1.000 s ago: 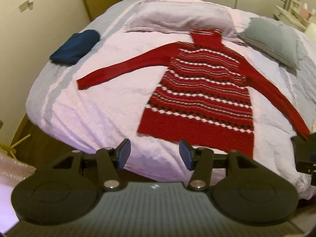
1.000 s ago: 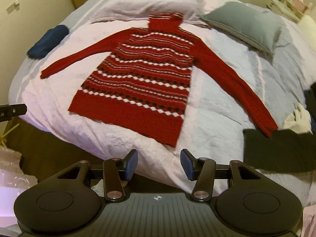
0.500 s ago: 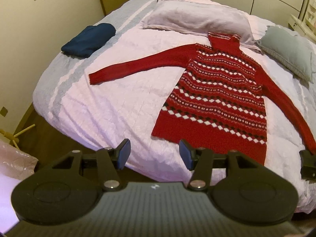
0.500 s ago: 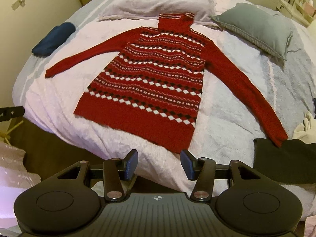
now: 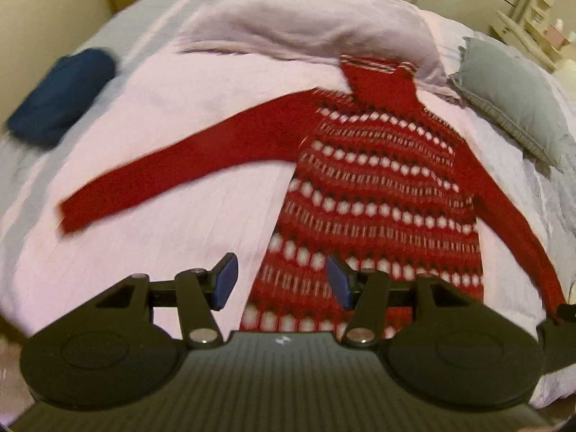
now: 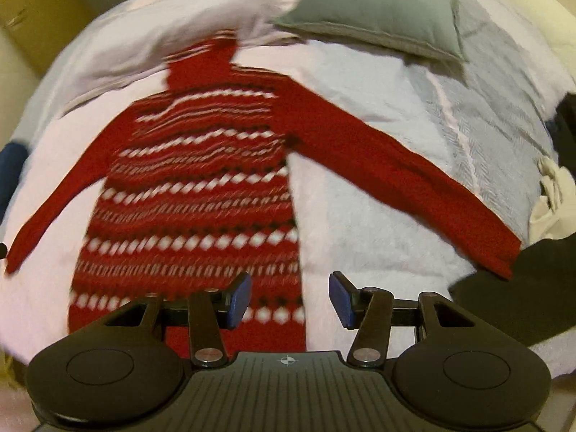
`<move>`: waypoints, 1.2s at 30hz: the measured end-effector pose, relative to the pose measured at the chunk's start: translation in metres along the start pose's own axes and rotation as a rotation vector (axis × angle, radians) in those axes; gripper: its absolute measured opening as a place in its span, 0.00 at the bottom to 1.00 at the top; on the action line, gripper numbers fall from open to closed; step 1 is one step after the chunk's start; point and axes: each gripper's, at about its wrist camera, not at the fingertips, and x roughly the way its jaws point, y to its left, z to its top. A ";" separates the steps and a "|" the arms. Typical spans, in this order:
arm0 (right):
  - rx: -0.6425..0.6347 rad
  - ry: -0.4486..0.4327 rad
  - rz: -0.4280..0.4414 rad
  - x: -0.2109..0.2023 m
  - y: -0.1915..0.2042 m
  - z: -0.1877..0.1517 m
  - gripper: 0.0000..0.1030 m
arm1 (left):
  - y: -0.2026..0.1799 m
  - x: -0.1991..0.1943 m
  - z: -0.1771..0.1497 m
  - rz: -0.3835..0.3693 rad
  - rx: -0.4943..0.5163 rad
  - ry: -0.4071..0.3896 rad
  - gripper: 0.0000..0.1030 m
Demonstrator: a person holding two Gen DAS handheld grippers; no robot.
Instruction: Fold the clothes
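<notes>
A red sweater [image 5: 381, 194] with white diamond stripes lies flat on the bed, sleeves spread out; it also shows in the right wrist view [image 6: 194, 194]. My left gripper [image 5: 282, 280] is open and empty, hovering over the sweater's lower left edge. Its left sleeve [image 5: 172, 169] stretches away to the left. My right gripper [image 6: 289, 298] is open and empty, above the sweater's lower right edge. The right sleeve [image 6: 396, 172] runs out to the right. Both views are blurred by motion.
A pale quilt [image 5: 151, 223] covers the bed. A lilac pillow [image 5: 306, 25] and a grey pillow [image 5: 511, 93] lie at the head. A folded navy garment [image 5: 61, 97] sits far left. A black garment [image 6: 522, 288] and a cream cloth [image 6: 554, 201] lie at the right.
Both grippers have moved forward over the bed, from beyond its foot edge to above the sweater's hem. Both stay open. The sweater has not moved.
</notes>
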 end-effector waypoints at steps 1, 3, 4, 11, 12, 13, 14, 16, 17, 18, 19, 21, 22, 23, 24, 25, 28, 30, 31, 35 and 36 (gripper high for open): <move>0.023 0.007 -0.007 0.013 -0.002 0.013 0.50 | 0.000 0.018 0.020 -0.020 0.021 0.011 0.49; 0.057 0.017 -0.006 0.040 -0.004 0.037 0.50 | 0.000 0.053 0.053 -0.072 0.059 0.023 0.49; 0.067 0.021 -0.004 0.054 -0.005 0.048 0.50 | 0.000 0.071 0.069 -0.099 0.070 0.034 0.49; 0.036 0.051 0.038 0.146 0.001 0.138 0.50 | -0.016 0.191 0.157 -0.266 0.060 0.109 0.49; 0.025 0.048 0.054 0.160 0.002 0.152 0.50 | -0.019 0.207 0.168 -0.286 0.051 0.114 0.49; 0.013 0.045 0.073 0.174 0.003 0.167 0.50 | -0.023 0.223 0.179 -0.312 0.040 0.117 0.49; 0.000 0.042 0.099 0.188 0.004 0.181 0.50 | -0.028 0.239 0.191 -0.336 0.026 0.114 0.49; -0.032 0.030 0.145 0.217 0.005 0.212 0.50 | -0.039 0.270 0.216 -0.370 0.008 0.104 0.49; -0.050 0.020 0.163 0.231 0.005 0.229 0.50 | -0.045 0.287 0.229 -0.386 0.006 0.096 0.49; -0.068 0.008 0.180 0.245 0.006 0.245 0.50 | -0.050 0.302 0.242 -0.389 0.007 0.085 0.49; -0.083 -0.006 0.193 0.259 0.008 0.262 0.50 | -0.055 0.316 0.255 -0.389 0.010 0.073 0.49; -0.102 -0.038 0.227 0.282 0.011 0.293 0.50 | -0.065 0.342 0.280 -0.377 0.002 0.044 0.49; -0.099 -0.044 0.243 0.290 0.012 0.302 0.50 | -0.069 0.355 0.291 -0.375 -0.007 0.027 0.49; -0.096 -0.051 0.260 0.298 0.014 0.311 0.50 | -0.072 0.367 0.302 -0.379 -0.018 0.017 0.49; -0.093 -0.058 0.276 0.306 0.015 0.320 0.50 | -0.075 0.380 0.312 -0.384 -0.029 0.008 0.50; -0.091 -0.064 0.293 0.314 0.016 0.328 0.50 | -0.077 0.391 0.320 -0.387 -0.039 0.007 0.50; -0.082 -0.085 0.342 0.338 0.020 0.355 0.50 | -0.079 0.419 0.335 -0.389 -0.059 -0.002 0.50; -0.076 -0.098 0.375 0.354 0.023 0.372 0.50 | -0.079 0.433 0.340 -0.404 -0.076 -0.015 0.50; -0.074 -0.105 0.392 0.362 0.024 0.381 0.50 | -0.078 0.437 0.341 -0.423 -0.089 -0.023 0.50; -0.062 -0.132 0.458 0.394 0.030 0.416 0.26 | -0.080 0.448 0.344 -0.469 -0.113 -0.040 0.35; -0.062 -0.137 0.473 0.399 0.030 0.422 0.12 | -0.080 0.447 0.344 -0.488 -0.109 -0.042 0.23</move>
